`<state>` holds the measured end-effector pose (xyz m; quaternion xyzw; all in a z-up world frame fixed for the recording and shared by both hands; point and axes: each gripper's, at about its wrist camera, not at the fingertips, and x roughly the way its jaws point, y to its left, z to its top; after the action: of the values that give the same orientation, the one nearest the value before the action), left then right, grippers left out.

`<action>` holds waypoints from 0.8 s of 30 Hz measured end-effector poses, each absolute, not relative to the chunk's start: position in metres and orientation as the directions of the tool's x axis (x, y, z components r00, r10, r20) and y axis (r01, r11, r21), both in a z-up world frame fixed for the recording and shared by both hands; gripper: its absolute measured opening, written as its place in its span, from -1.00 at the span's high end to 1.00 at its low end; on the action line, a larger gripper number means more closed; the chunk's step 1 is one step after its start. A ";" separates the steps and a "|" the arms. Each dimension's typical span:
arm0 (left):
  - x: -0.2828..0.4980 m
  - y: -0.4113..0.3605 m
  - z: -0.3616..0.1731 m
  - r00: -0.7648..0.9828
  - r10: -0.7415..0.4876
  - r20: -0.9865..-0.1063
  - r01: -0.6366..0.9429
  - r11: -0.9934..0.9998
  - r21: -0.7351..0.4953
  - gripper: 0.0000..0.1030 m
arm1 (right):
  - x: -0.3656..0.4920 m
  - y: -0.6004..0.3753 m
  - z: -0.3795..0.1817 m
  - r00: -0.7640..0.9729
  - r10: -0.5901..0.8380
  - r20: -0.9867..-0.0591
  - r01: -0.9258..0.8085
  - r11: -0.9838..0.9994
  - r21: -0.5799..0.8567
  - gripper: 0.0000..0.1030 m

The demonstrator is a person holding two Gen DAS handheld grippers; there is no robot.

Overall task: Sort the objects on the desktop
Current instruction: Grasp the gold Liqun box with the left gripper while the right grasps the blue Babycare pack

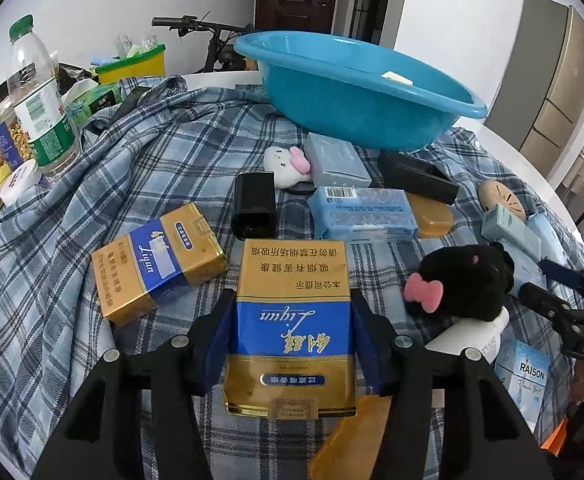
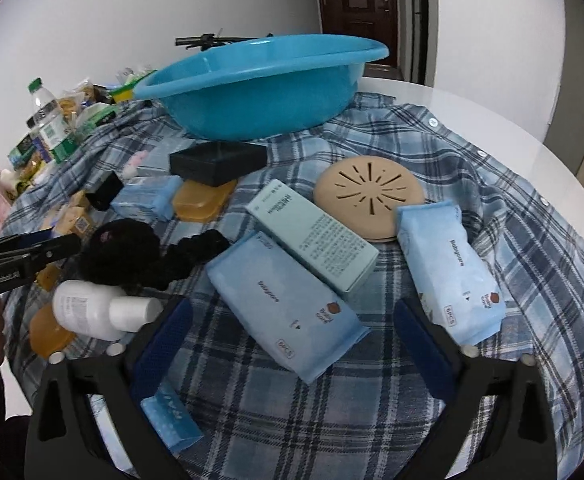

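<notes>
Grip check: your left gripper (image 1: pixel 294 320) pinches a gold-and-blue Liqun cigarette pack (image 1: pixel 292 328) by its sides, just above the plaid cloth (image 1: pixel 51 280). Your right gripper (image 2: pixel 292 340) stands spread over a pale blue Babycare pack (image 2: pixel 283 312), pads clear of it. Blue basin (image 1: pixel 356 92) sits beyond, on the cloth.

Soft, even indoor light, faint shadows. Strong fisheye bending with black corners. Mild glare on the white table (image 2: pixel 472 120); edges slightly blurred.
</notes>
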<state>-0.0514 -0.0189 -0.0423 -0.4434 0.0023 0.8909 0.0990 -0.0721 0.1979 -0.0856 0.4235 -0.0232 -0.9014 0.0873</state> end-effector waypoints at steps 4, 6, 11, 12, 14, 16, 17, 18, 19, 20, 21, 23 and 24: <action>-0.051 -0.018 -0.041 -0.588 0.175 -0.790 -0.183 -0.980 -0.081 -0.11 | -0.072 0.196 -0.092 -0.608 -0.169 -0.776 0.143 -0.984 0.102 0.03; -0.051 -0.017 -0.042 -0.585 0.176 -0.792 -0.185 -0.979 -0.081 -0.11 | -0.069 0.194 -0.089 -0.593 -0.193 -0.781 0.185 -0.977 0.101 0.13; -0.050 -0.016 -0.042 -0.582 0.183 -0.792 -0.187 -0.978 -0.089 -0.11 | -0.061 0.184 -0.085 -0.560 -0.219 -0.799 0.277 -0.958 0.068 0.19; -0.050 -0.016 -0.042 -0.582 0.185 -0.792 -0.189 -0.978 -0.089 -0.11 | -0.062 0.184 -0.085 -0.563 -0.222 -0.796 0.275 -0.959 0.073 0.19; -0.050 -0.015 -0.042 -0.582 0.186 -0.792 -0.194 -0.977 -0.087 -0.11 | -0.067 0.184 -0.088 -0.560 -0.222 -0.798 0.267 -0.960 0.079 0.19; -0.050 -0.015 -0.041 -0.582 0.187 -0.791 -0.195 -0.977 -0.087 -0.11 | -0.075 0.183 -0.091 -0.563 -0.233 -0.793 0.280 -0.956 0.083 0.12; -0.050 -0.016 -0.041 -0.582 0.187 -0.791 -0.195 -0.977 -0.088 -0.11 | -0.077 0.183 -0.092 -0.563 -0.245 -0.790 0.285 -0.954 0.093 0.06; -0.050 -0.015 -0.041 -0.582 0.187 -0.791 -0.195 -0.977 -0.088 -0.11 | -0.081 0.183 -0.092 -0.563 -0.254 -0.787 0.284 -0.953 0.105 -0.04; -0.050 -0.015 -0.041 -0.582 0.187 -0.792 -0.194 -0.977 -0.088 -0.11 | -0.083 0.182 -0.091 -0.563 -0.259 -0.784 0.282 -0.953 0.112 -0.07; -0.050 -0.015 -0.041 -0.582 0.187 -0.792 -0.195 -0.977 -0.088 -0.11 | -0.086 0.181 -0.091 -0.566 -0.263 -0.781 0.284 -0.952 0.114 -0.07; -0.050 -0.016 -0.041 -0.581 0.188 -0.792 -0.195 -0.977 -0.088 -0.11 | -0.087 0.180 -0.092 -0.571 -0.260 -0.779 0.285 -0.952 0.109 -0.07; -0.050 -0.016 -0.041 -0.580 0.187 -0.792 -0.196 -0.977 -0.088 -0.11 | -0.087 0.179 -0.093 -0.594 -0.203 -0.778 0.254 -0.966 0.058 0.24; -0.050 -0.016 -0.042 -0.581 0.187 -0.792 -0.196 -0.977 -0.087 -0.11 | -0.086 0.180 -0.092 -0.595 -0.189 -0.781 0.247 -0.968 0.047 0.24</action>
<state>-0.0496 -0.0155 -0.0416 -0.4450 0.0050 0.8890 0.1078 -0.0858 0.1802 -0.0924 0.4333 0.0333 -0.8923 0.1223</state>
